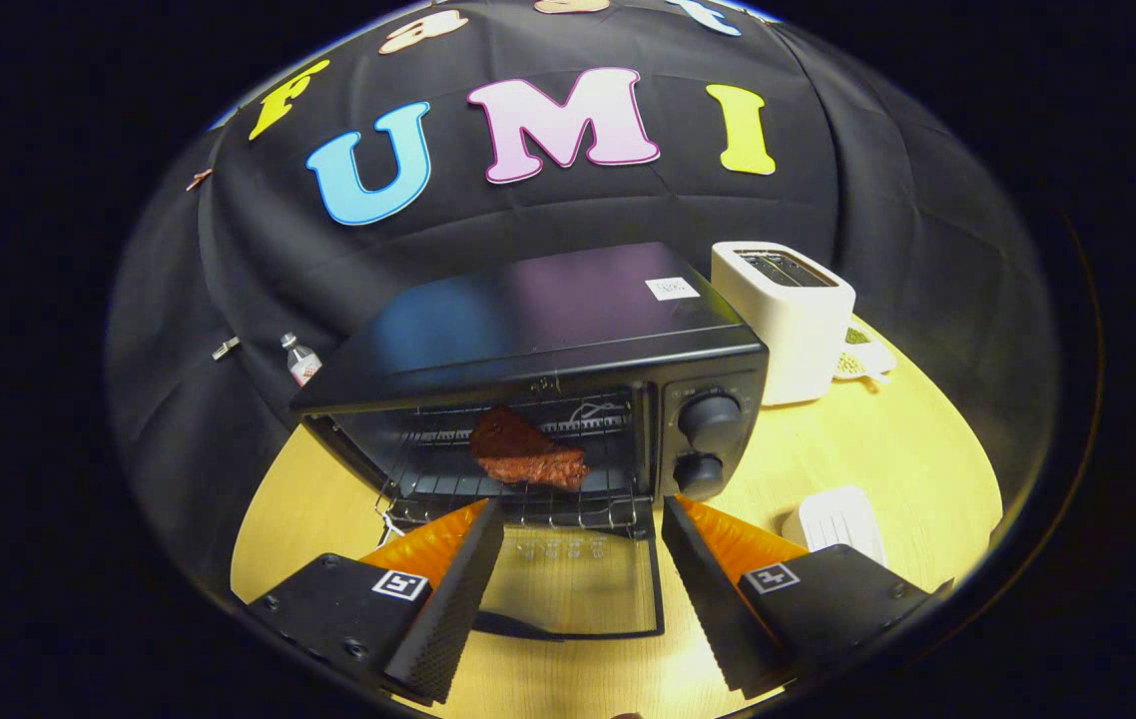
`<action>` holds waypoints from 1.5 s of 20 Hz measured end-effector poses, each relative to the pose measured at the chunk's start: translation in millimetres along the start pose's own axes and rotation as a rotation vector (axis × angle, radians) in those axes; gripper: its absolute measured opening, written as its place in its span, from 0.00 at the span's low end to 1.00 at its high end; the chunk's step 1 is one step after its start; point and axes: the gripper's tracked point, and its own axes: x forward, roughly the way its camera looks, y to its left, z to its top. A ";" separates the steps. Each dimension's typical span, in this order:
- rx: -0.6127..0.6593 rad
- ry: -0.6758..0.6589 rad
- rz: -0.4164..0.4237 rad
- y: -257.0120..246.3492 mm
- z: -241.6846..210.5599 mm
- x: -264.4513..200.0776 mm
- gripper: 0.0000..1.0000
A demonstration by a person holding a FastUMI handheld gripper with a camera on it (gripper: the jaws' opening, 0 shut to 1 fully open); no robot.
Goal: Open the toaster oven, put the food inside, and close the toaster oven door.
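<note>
I see a light wooden table (927, 449) carrying the toaster oven (568, 350), a white toaster (788, 320), a small bottle (300, 359) and a white ridged object (838, 519).

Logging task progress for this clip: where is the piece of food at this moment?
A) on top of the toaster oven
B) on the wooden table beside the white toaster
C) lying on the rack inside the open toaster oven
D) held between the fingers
C: the reddish-brown food lies on the wire rack inside the toaster oven, whose glass door hangs open, while the gripper has its fingers spread apart and empty above the door.
</note>
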 end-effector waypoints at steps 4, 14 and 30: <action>0.008 0.043 0.043 13.1 -23.5 -22.3 0.98; -0.089 0.280 0.108 58.6 -134.7 -63.1 0.98; -0.118 0.383 -0.132 50.9 -177.8 6.1 0.99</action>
